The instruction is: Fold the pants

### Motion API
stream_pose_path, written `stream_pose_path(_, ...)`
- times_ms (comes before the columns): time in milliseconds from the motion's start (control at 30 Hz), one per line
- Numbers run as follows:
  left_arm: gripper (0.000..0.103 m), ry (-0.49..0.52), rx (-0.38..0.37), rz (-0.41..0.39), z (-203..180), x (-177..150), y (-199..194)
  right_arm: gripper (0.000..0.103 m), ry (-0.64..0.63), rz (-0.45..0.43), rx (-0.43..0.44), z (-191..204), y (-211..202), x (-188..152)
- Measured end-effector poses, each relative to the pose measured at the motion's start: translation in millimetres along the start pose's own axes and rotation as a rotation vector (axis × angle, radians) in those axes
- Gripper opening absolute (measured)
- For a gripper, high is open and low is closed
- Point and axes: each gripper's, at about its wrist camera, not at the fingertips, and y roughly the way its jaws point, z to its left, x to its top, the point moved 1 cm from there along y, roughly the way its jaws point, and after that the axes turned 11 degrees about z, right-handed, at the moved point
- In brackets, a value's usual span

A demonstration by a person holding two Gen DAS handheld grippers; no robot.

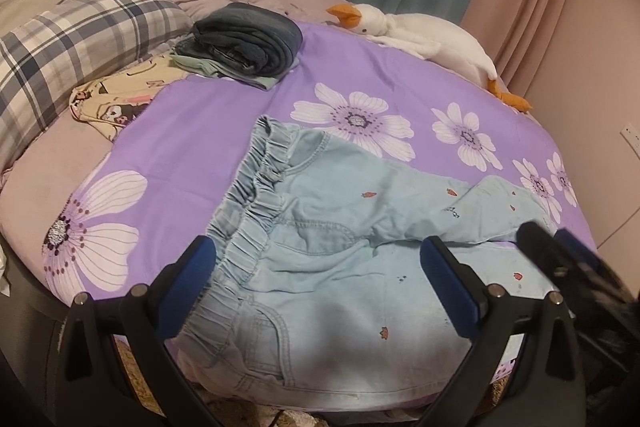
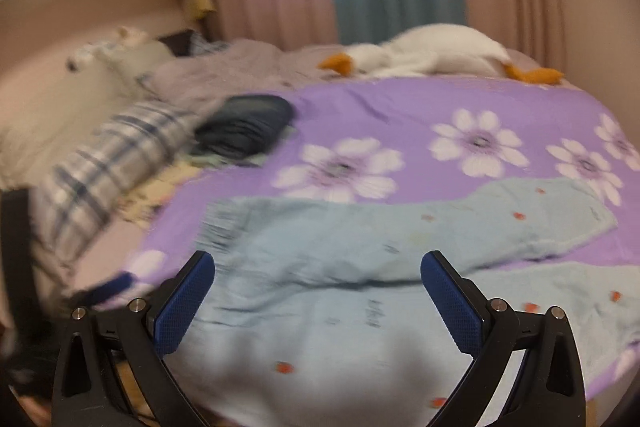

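Note:
Light blue denim pants [image 1: 320,227] with small red marks lie spread on a purple flowered sheet [image 1: 208,131], elastic waistband [image 1: 248,199] to the left, legs running right. My left gripper [image 1: 320,259] hovers open over the waist and seat, nothing between its blue pads. In the left wrist view the right gripper [image 1: 568,259] shows blurred at the right, over the near leg. The right wrist view is blurred: the pants [image 2: 360,247] lie below my right gripper [image 2: 318,271], which stands wide open and holds nothing.
A folded dark garment [image 1: 248,41] lies on a green one at the back left. A plaid pillow [image 1: 80,39], a cartoon-print cloth [image 1: 120,99] and a white goose plush [image 1: 420,39] ring the sheet. Pink and blue curtains hang behind.

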Motion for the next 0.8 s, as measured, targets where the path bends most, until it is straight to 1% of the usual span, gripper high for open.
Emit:
stream_pose_path(100, 0.102, 0.012, -0.013, 0.02, -6.2, -2.2, 7.0, 0.102, 0.044, 0.032, -0.067, -23.1, 8.3, -7.8)
stream_pose_path(233, 0.102, 0.041, -0.017, 0.04, -16.3, -5.8, 14.7, 0.102, 0.108, 0.046, -0.108, -47.4, 9.5, -15.2)
stream_pose_path(367, 0.102, 0.058, -0.035, 0.067, -26.4, -10.1, 20.5, 0.102, 0.126, 0.043, -0.148, -60.1, 4.0, -22.1)
stream_pose_path(533, 0.102, 0.086, -0.034, 0.076, -36.1, -13.5, 24.5, 0.102, 0.167, 0.058, -0.129, -76.7, 4.0, -26.0)
stream_pose_path(800, 0.102, 0.089, -0.034, 0.087, -40.0, -13.9, 27.7, 0.102, 0.169, 0.066, -0.109, -83.3, 5.8, -31.2)
